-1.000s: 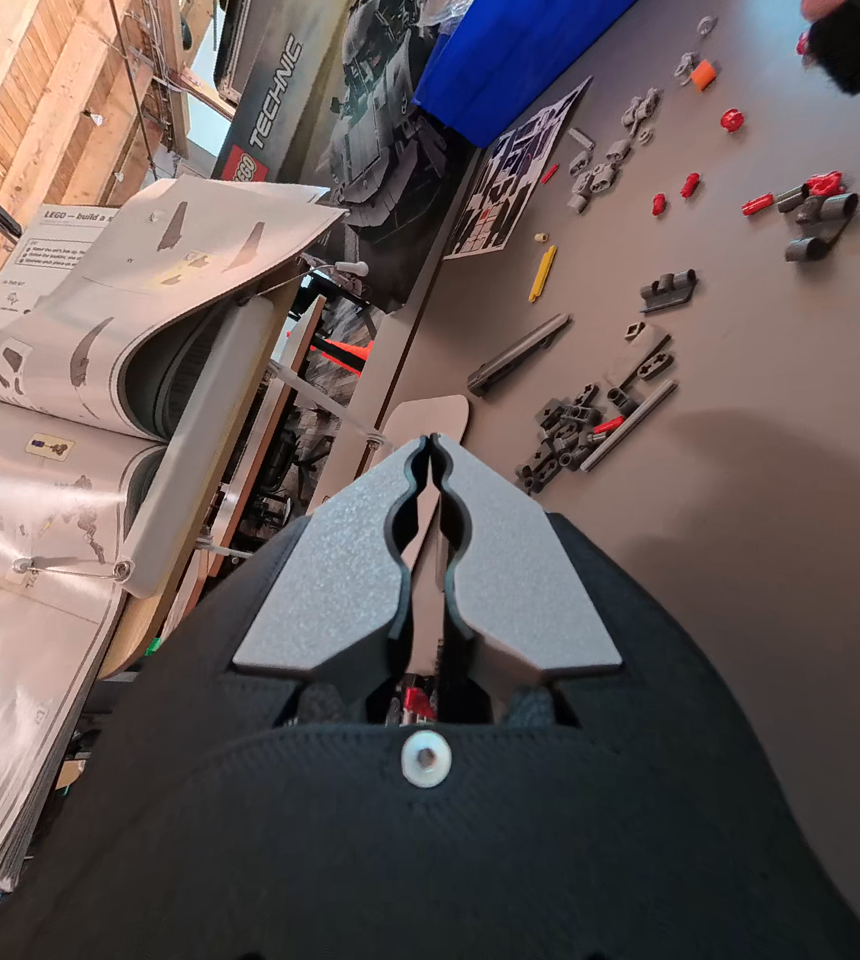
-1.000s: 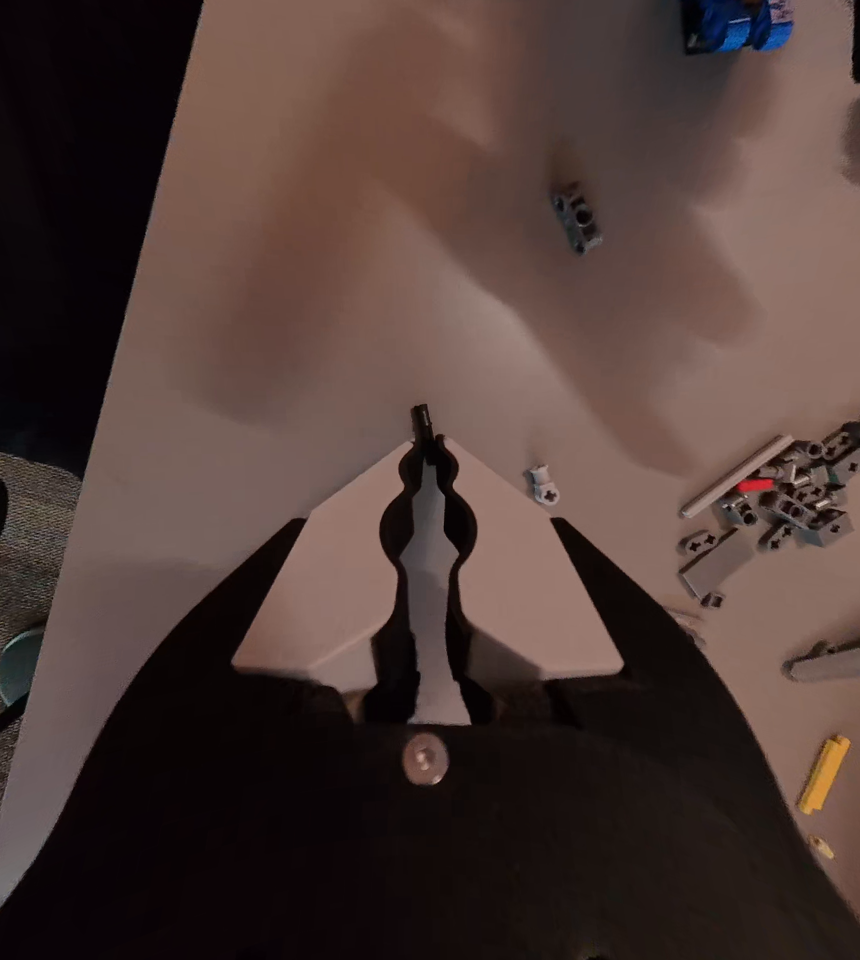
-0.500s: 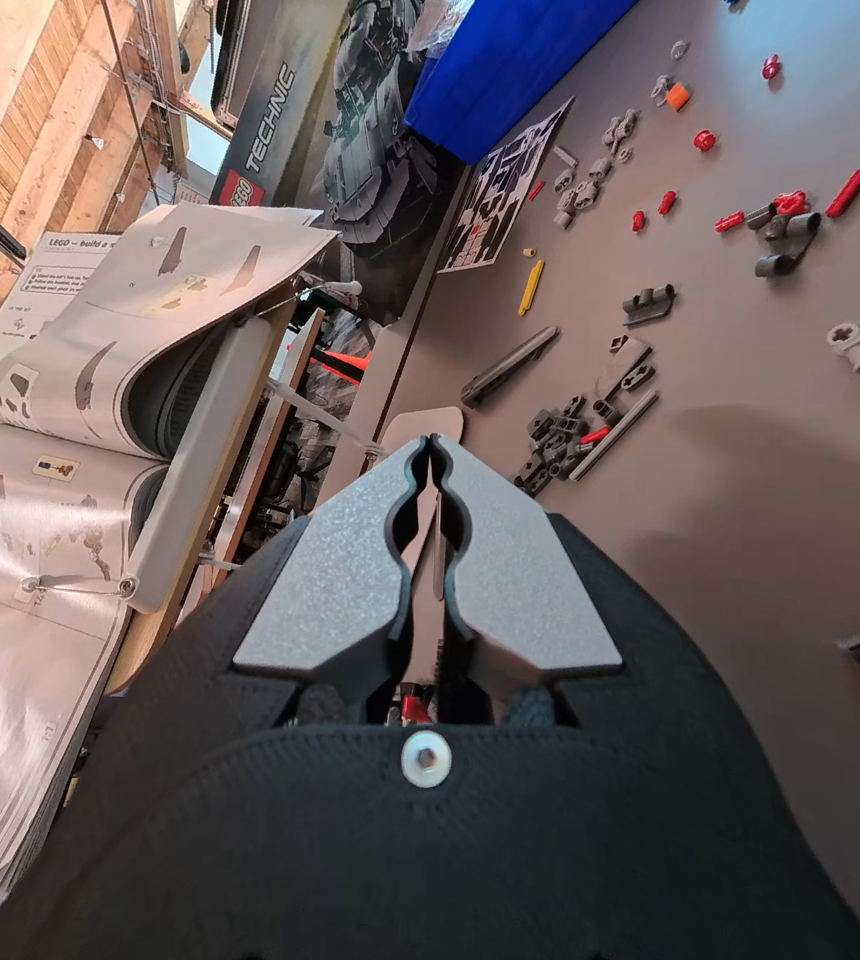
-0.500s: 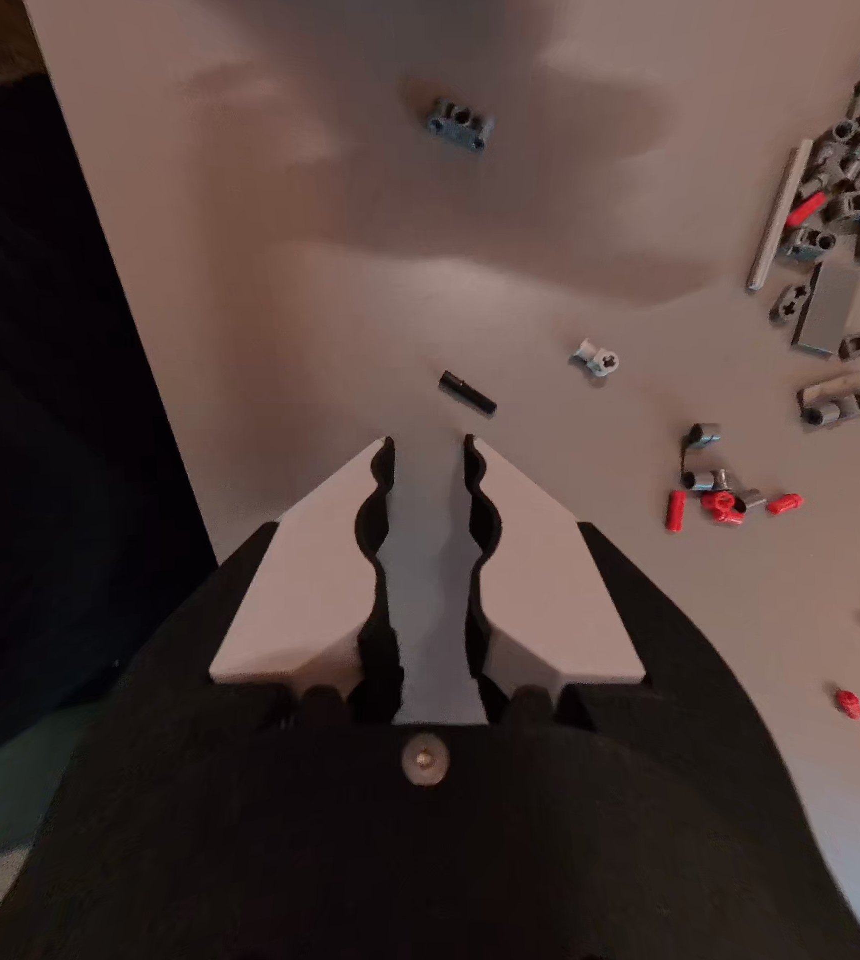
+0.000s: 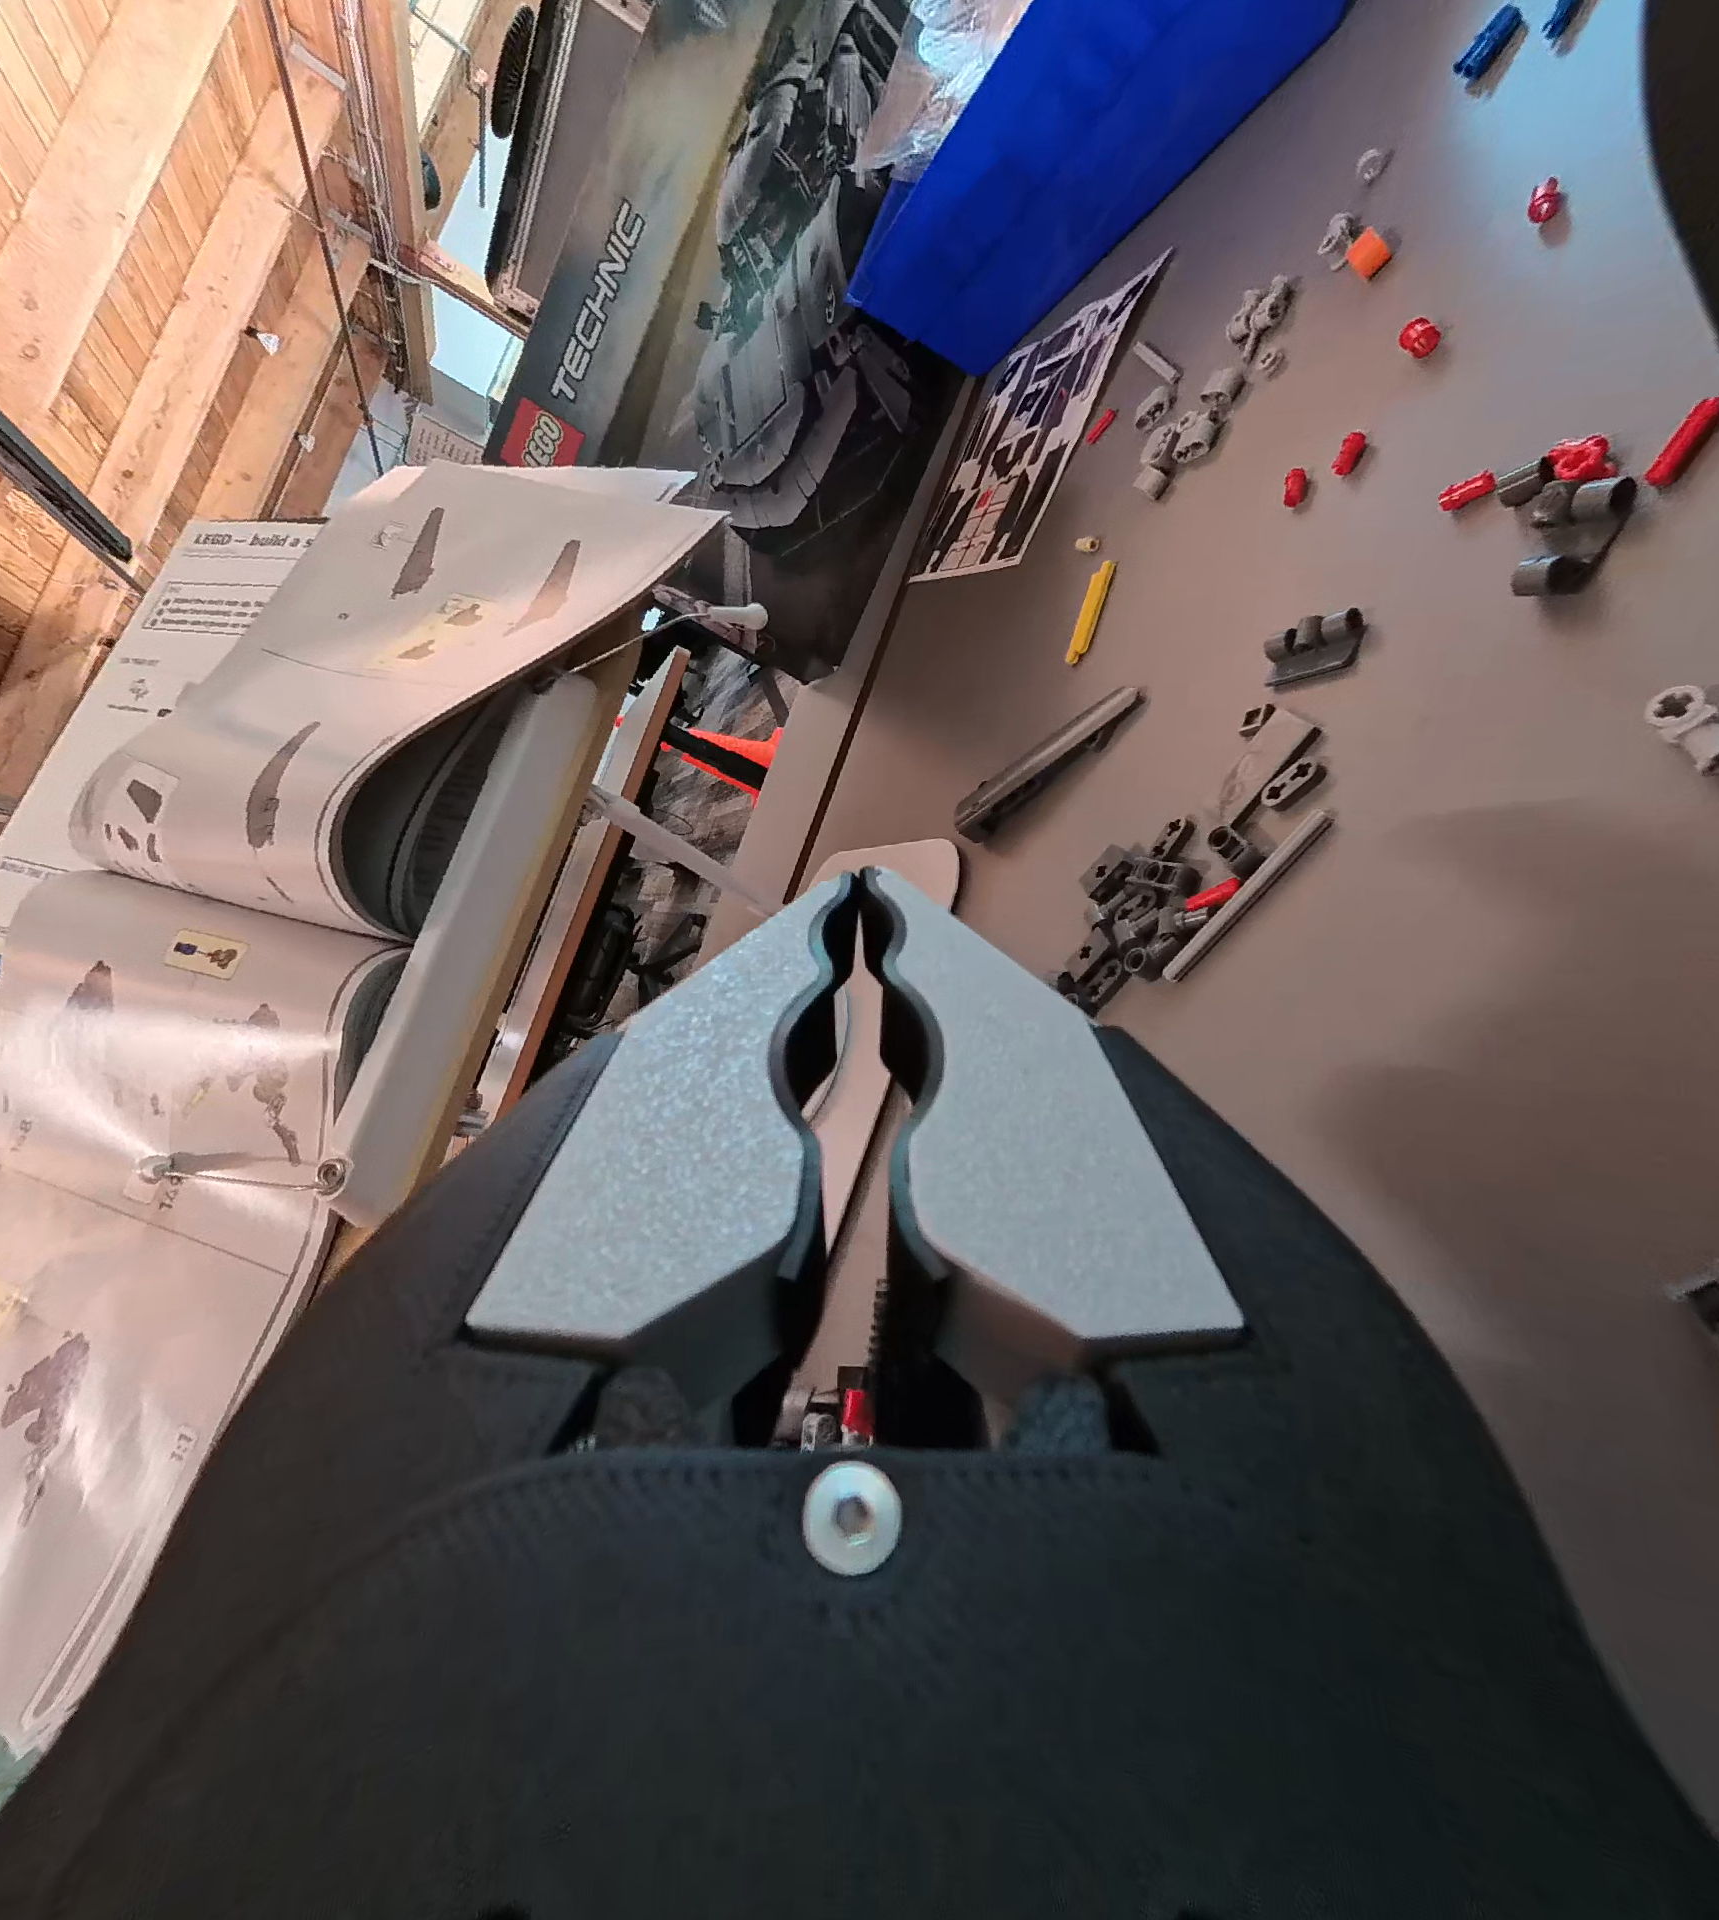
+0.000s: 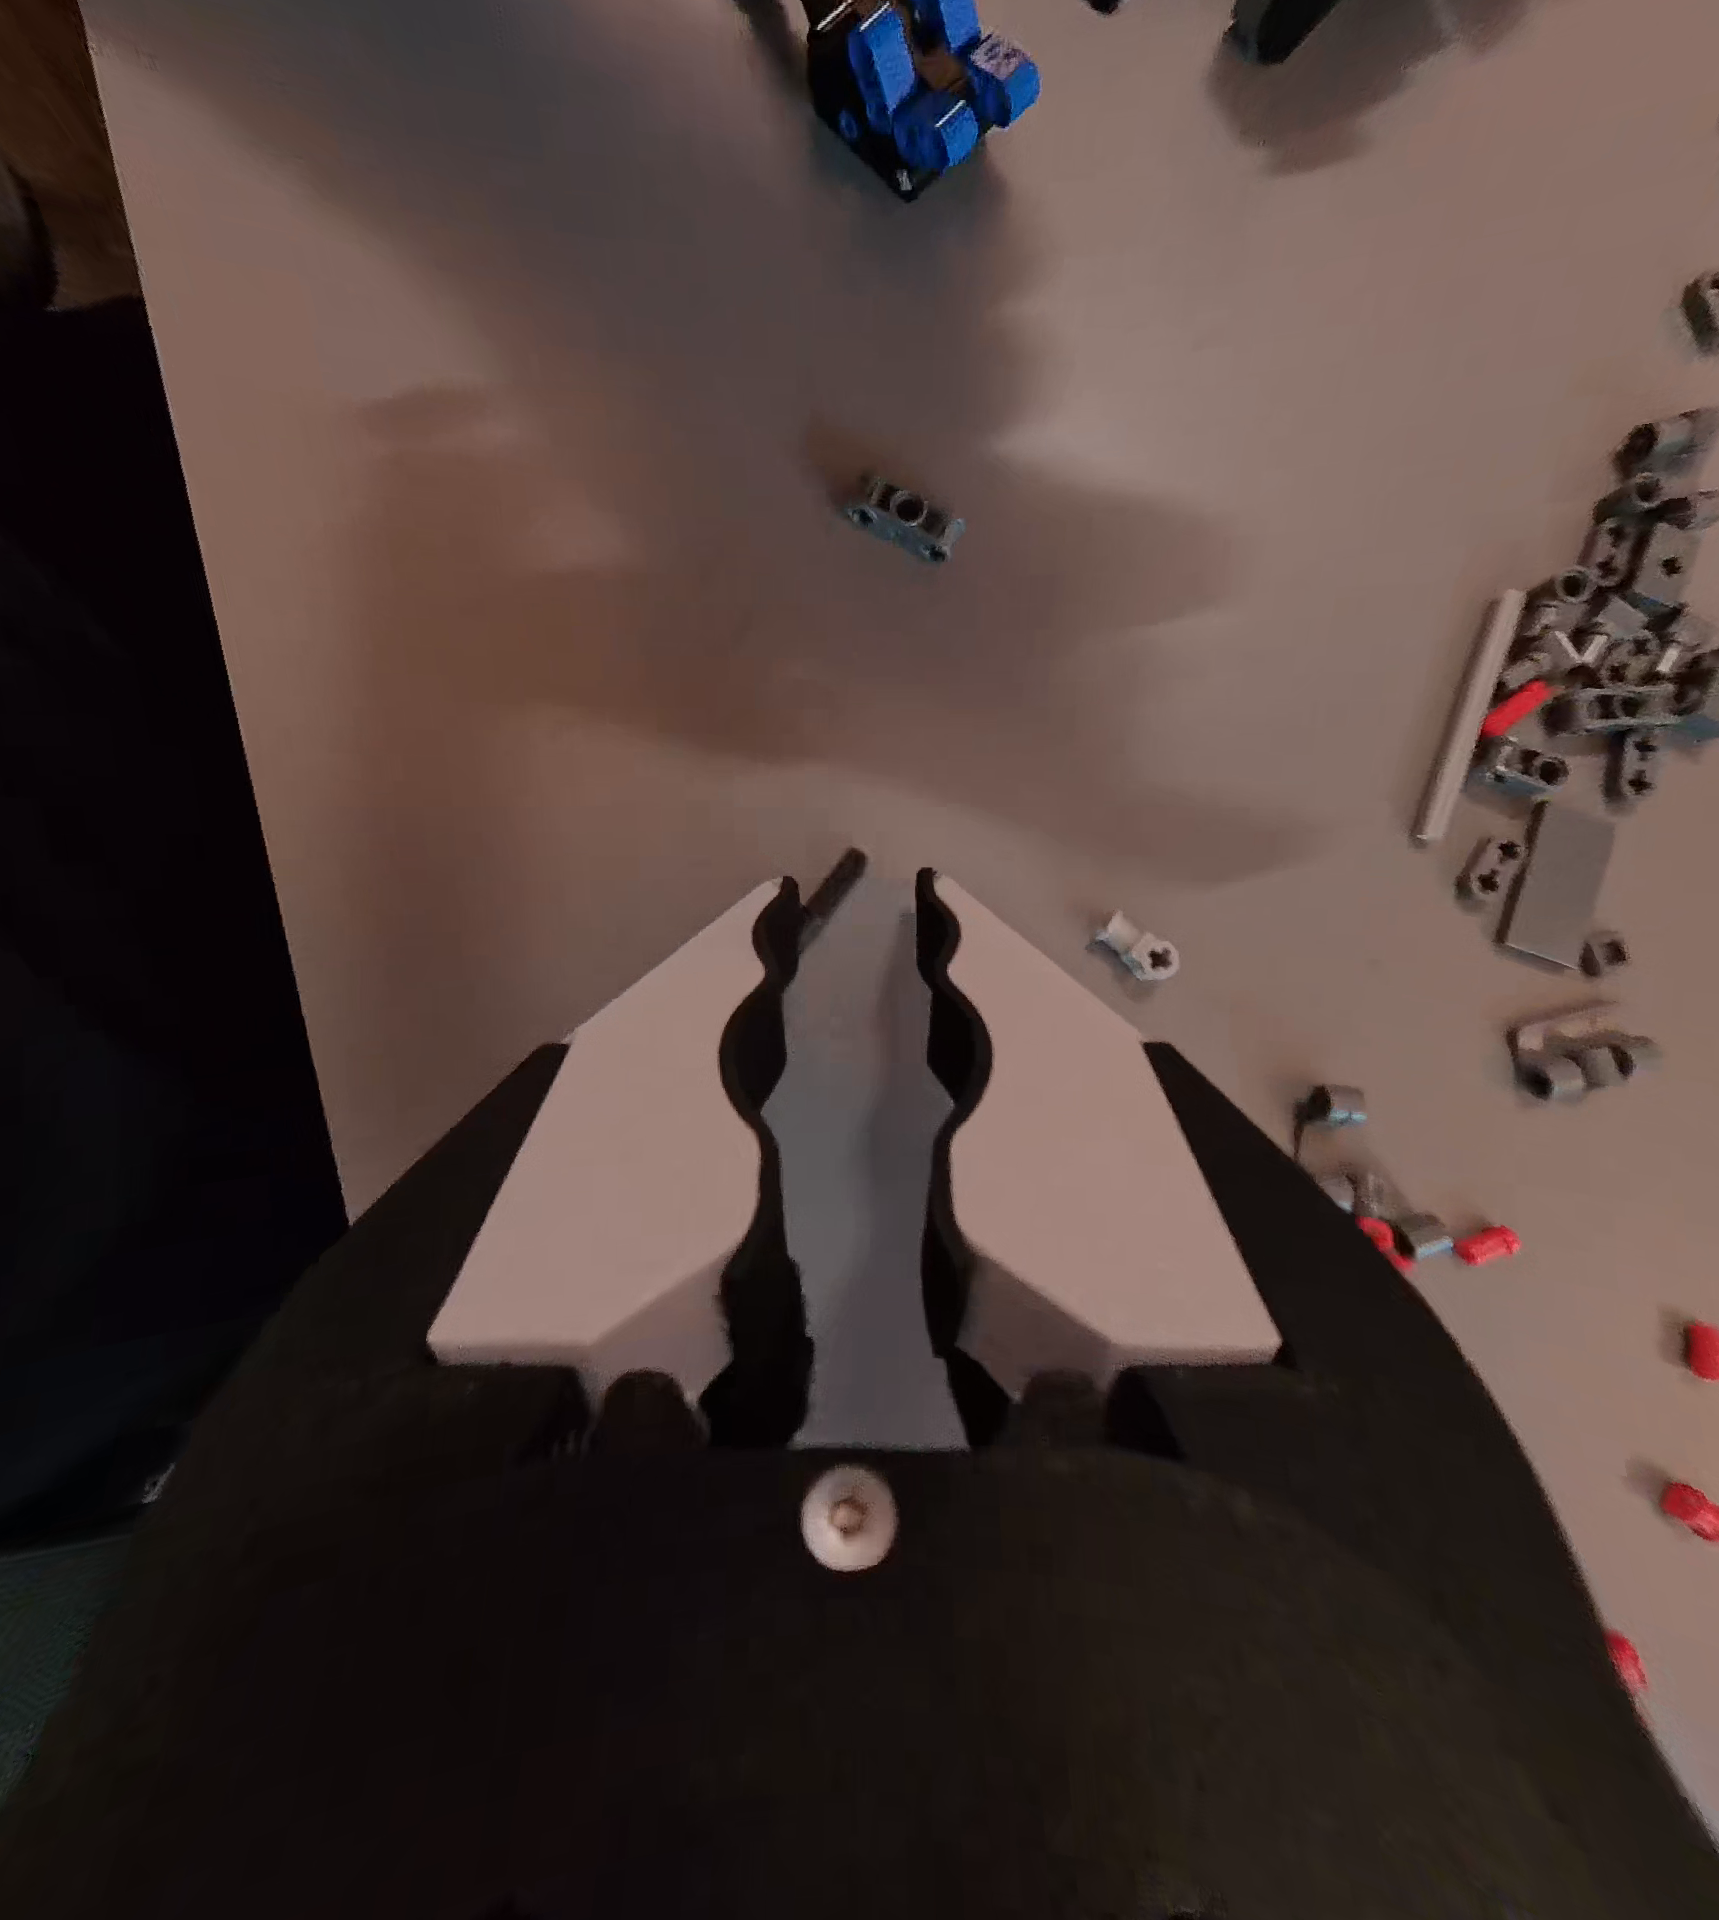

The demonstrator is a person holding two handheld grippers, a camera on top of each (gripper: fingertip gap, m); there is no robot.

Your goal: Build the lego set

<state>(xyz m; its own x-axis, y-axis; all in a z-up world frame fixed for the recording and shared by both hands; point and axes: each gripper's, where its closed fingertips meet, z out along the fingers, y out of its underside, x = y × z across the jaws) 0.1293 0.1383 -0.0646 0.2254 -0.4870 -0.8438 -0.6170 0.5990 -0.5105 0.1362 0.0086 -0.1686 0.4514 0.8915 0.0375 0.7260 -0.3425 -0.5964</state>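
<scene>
My right gripper [image 6: 853, 883] is open, low over the grey table [image 6: 481, 644]. A small black pin [image 6: 842, 871] lies on the table between its tips, close against the left fingertip [image 6: 782, 896]. The right pad stands clear of the pin, so it is not gripped. My left gripper [image 5: 860, 883] is shut with nothing showing between its tips. It hangs over the table's left edge, near a pile of dark grey parts [image 5: 1167, 904].
In the right wrist view: a grey holed beam [image 6: 905, 516], a light grey connector [image 6: 1135, 945], a blue assembly [image 6: 922, 94], a grey parts pile [image 6: 1624, 665], red pins [image 6: 1707, 1351]. In the left wrist view: an open instruction book [image 5: 211, 935], a blue bin [image 5: 1073, 156], a yellow axle [image 5: 1089, 613]. The grippers' ends are close to 15 cm from one another. The light grey connector [image 6: 1135, 945] is about 4 cm from my right fingertips and 15 cm from my left.
The right gripper was shut on the black pin, then opened and left it on the table. It has now moved forward so the pin lies between its tips. The left gripper stayed shut.
</scene>
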